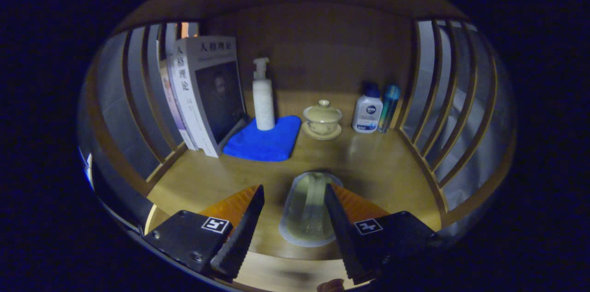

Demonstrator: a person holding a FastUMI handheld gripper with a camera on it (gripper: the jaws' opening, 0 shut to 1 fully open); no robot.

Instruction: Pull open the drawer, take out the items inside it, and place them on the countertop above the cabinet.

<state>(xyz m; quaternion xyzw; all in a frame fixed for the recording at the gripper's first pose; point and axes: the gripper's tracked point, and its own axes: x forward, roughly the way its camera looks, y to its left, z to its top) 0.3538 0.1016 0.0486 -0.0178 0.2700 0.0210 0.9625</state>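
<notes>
Pouch (309, 209) between parted jaws, on countertop (378, 163)

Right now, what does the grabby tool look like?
The tool has two long wedge-shaped fingers that narrow toward their tips, with ridged inner faces. Each finger sits on a blocky black base, and each base carries a small white square sticker with a black pattern. Small screws show on the left base. No cables are visible.

Glossy wood countertop (378, 163); soft cloth (265, 141).
</notes>
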